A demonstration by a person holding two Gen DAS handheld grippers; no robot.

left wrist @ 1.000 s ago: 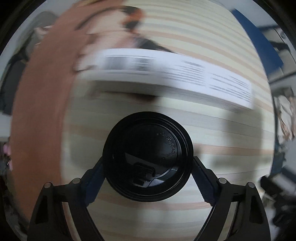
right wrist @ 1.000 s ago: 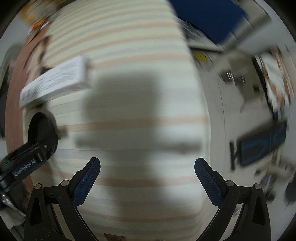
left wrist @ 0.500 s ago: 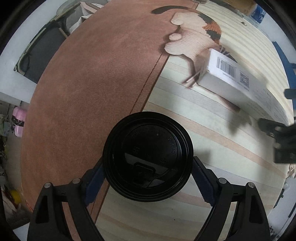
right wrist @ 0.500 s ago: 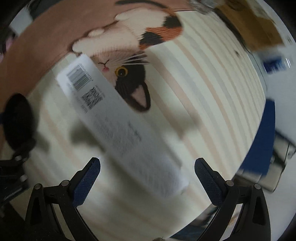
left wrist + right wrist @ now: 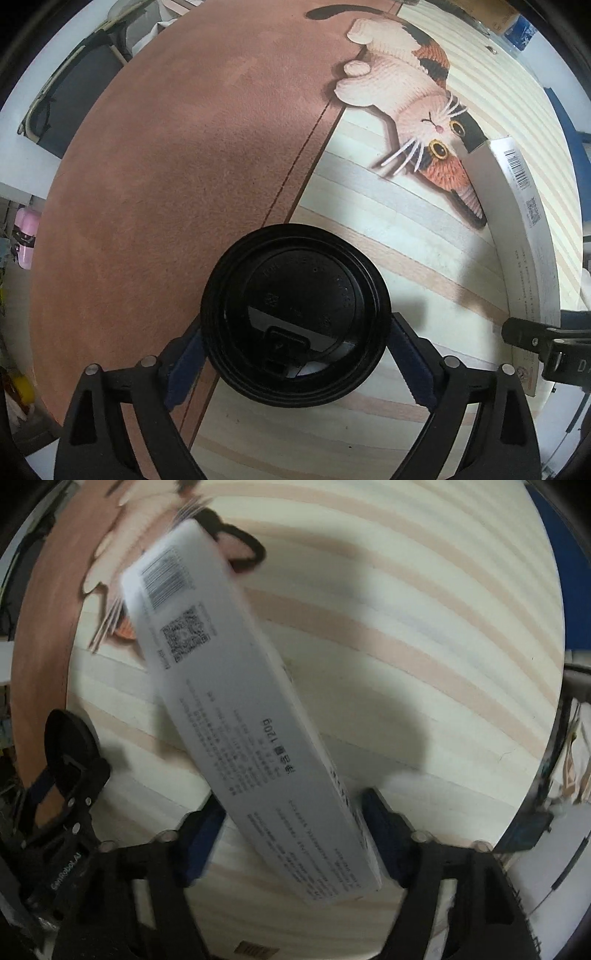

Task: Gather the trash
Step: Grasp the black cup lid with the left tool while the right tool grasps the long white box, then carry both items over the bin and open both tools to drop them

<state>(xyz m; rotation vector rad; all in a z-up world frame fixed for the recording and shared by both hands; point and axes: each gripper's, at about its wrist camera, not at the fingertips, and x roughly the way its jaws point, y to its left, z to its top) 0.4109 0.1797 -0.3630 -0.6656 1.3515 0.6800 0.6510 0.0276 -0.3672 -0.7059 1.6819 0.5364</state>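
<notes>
Closing my right gripper point(image 5: 291, 834) around the white box point(image 5: 236, 709).
My left gripper point(image 5: 295, 354) is clamping the lidded cup point(image 5: 295, 314); I'm squeezing gently, judging the carton crushable.

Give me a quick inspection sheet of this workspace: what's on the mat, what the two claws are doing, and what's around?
Surface: striped mat with a cat picture, beside a brown suede-like area.
Job's things: black-lidded cup; long white box with barcode and QR code.
Clutter: nothing seen on the mat.
Grippers: left gripper shut on the cup; right gripper fingers hugging the box's near end, apparently gripping.
Cables: nothing seen.
Surroundings: pink bottle at far left; other items too blurred to name.
</notes>
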